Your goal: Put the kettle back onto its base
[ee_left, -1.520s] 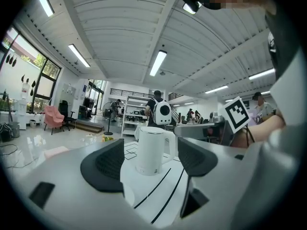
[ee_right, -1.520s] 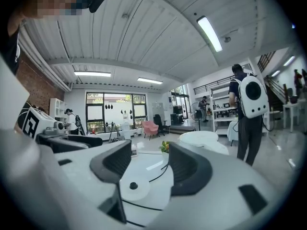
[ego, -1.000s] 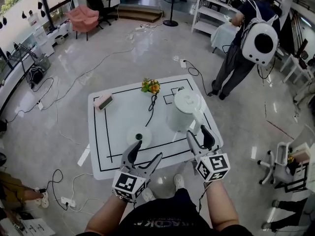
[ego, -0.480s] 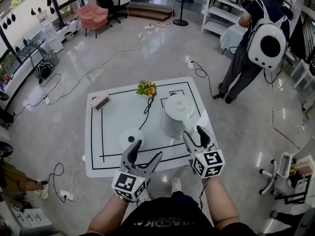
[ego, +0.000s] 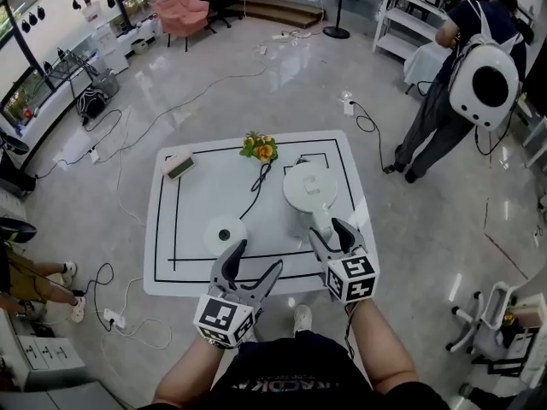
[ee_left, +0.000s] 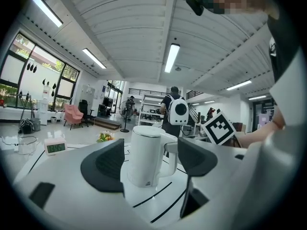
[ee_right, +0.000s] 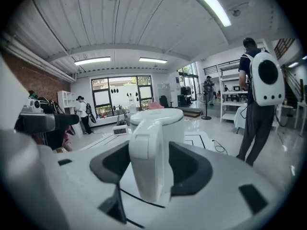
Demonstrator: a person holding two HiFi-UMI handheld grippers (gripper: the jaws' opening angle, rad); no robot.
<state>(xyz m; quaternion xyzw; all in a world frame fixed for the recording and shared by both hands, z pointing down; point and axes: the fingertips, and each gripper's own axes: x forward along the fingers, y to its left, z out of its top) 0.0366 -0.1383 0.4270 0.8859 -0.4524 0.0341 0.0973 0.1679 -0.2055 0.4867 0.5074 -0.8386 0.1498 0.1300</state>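
The white kettle [ego: 305, 190] stands on the right half of the white table [ego: 195, 202], its handle turned toward me. Its round white base [ego: 226, 231] lies apart to the left, with a black cord running back to the flowers. My right gripper [ego: 329, 231] is open, and its jaws flank the kettle's handle [ee_right: 148, 162] closely on both sides. Whether the pads touch the handle I cannot tell. My left gripper [ego: 255, 258] is open and holds nothing, just near of the base. From it I see the kettle [ee_left: 146, 155] side-on.
Yellow flowers [ego: 260, 147] and a small clock [ego: 179, 165] sit at the table's far edge. A person with a white backpack [ego: 490, 84] stands at the far right. Cables cross the floor [ego: 111, 143]. My shoes [ego: 301, 318] are at the table's near edge.
My right gripper has moved forward until the kettle's handle lies between its jaws. The left gripper has stayed by the base. The kettle has not moved.
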